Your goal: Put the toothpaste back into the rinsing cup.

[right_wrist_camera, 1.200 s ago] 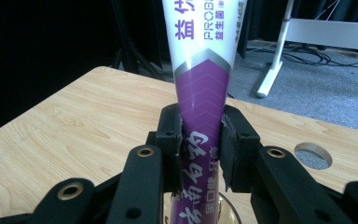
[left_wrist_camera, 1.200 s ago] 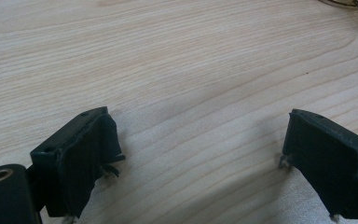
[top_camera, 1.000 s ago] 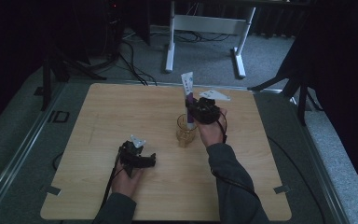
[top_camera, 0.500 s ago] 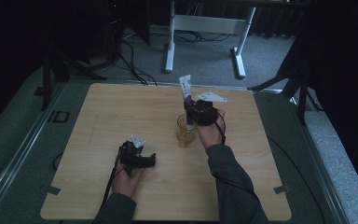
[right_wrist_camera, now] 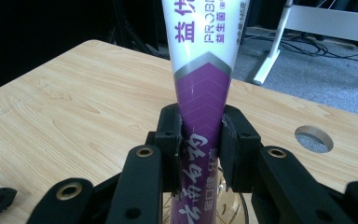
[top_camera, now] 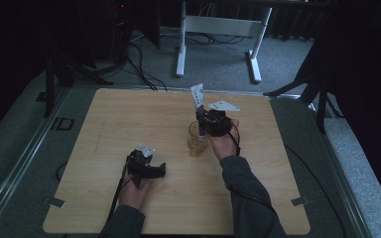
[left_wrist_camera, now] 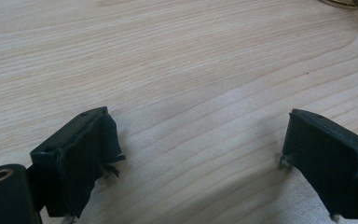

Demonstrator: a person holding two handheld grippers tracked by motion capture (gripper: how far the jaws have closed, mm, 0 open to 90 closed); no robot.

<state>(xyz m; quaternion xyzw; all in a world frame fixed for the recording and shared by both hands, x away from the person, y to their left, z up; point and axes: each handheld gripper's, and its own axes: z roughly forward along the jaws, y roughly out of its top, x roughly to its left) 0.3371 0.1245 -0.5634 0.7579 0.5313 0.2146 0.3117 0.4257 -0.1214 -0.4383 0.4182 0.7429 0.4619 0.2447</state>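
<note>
Bare tabletop surrounds tube-clamping right gripper

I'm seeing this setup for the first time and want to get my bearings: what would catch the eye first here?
The purple-and-white tube stands out: the right gripper clamps it upright right above a clear glass cup near the middle of the wooden table. Nearer the person, the left gripper rests low over bare wood with its jaws wide apart and nothing between them.
</note>
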